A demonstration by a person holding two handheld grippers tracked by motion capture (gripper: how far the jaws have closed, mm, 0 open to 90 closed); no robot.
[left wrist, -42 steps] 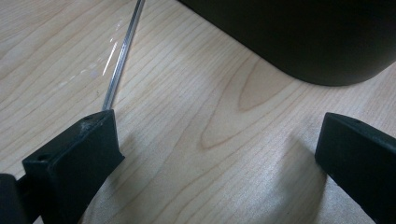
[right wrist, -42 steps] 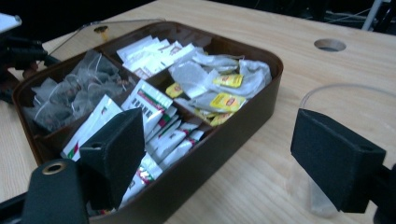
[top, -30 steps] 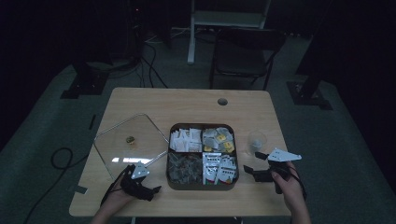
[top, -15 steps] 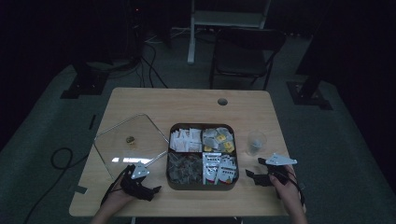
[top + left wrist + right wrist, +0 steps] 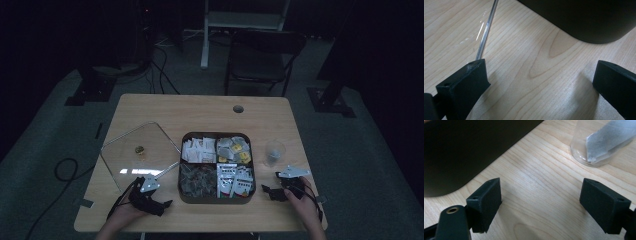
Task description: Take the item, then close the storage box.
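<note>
Left tongs (image 5: 159, 200) spread wide, empty, resting on surface (image 5: 200, 107) left of tray (image 5: 216, 198); one jaw beside edge of glass lid (image 5: 485, 35).
Right tongs (image 5: 540, 202) also spread, empty, right of tray.
Cup (image 5: 596, 142) beyond, right of tray, holds tea bag (image 5: 609, 138): light, thin plastic, likely crushable; grip gently mid-wall.

lid (image 5: 137, 150) left of tray (image 5: 216, 198), cup (image 5: 274, 152) right
</note>
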